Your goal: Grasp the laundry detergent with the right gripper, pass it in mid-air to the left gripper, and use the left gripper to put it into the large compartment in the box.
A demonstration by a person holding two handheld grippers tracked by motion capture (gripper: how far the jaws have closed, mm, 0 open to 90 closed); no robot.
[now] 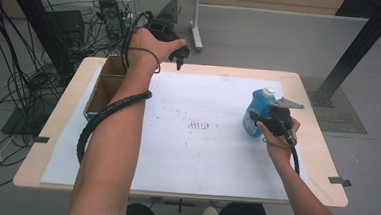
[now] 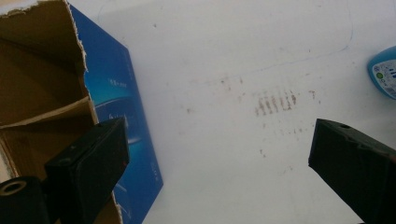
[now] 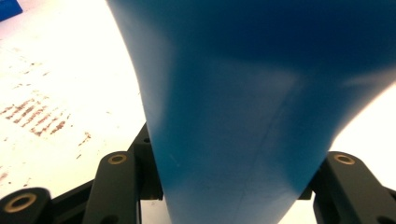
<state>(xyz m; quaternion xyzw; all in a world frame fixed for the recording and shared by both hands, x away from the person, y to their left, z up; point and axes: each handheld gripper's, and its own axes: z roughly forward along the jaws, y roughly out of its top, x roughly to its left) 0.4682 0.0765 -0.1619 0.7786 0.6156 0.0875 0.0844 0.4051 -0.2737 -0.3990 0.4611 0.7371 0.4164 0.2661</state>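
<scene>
At the right side of the white-covered table [image 1: 175,161], a blue plastic bottle with a pale cap [image 1: 256,111] is held upright, clamped between the jaws of the right gripper [image 3: 233,186]. It is judged light and smooth, possibly slippery, best gripped at the body. The left gripper [image 2: 219,154] is spread wide, empty, above the torn brown cardboard box with a blue printed side [image 2: 42,93], whose compartments appear empty.

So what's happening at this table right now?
A person works with a hand-held gripper in each hand. The right gripper is shut on a blue plastic bottle with a pale cap, which is at the right side of the white table sheet. The left gripper hovers open near an open brown cardboard box with a blue side, holding nothing.
</scene>
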